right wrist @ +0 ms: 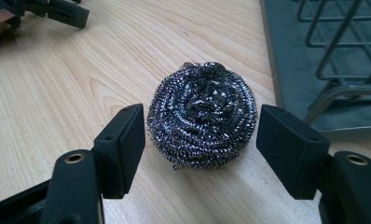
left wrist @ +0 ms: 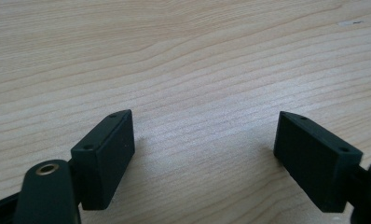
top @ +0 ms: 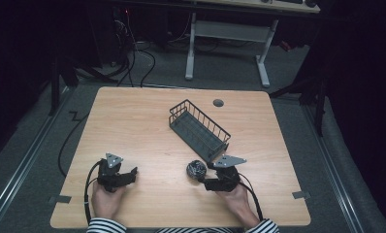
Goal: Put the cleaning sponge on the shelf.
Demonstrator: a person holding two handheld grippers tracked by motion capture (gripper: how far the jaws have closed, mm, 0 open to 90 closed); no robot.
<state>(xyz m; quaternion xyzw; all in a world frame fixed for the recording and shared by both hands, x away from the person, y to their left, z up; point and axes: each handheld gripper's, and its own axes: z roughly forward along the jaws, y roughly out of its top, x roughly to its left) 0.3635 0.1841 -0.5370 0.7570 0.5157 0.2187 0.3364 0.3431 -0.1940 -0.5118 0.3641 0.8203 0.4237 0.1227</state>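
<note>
A round steel-wool scrubber (top: pixel 196 170) (right wrist: pixel 202 116) lies on the wooden table (top: pixel 133 126), just in front of the near end of a dark wire basket (top: pixel 199 127) (right wrist: pixel 286 46). My right gripper (top: pixel 203 176) (right wrist: pixel 201 122) is low over the table, open, with one jaw on each side of the scrubber; the pads stand close to it without pressing. At the front left my left gripper (top: pixel 131 175) (left wrist: pixel 204 126) is open over bare wood, nothing between its jaws. It also shows at the top left of the right gripper view, left gripper (right wrist: pixel 58 11).
The basket is empty and lies diagonally across the table's middle. A round cable hole (top: pixel 218 103) sits near the far edge. Tape marks (top: pixel 60 199) (top: pixel 301 195) lie at both front corners. Beyond the table are a desk frame (top: pixel 227 31) and floor cables.
</note>
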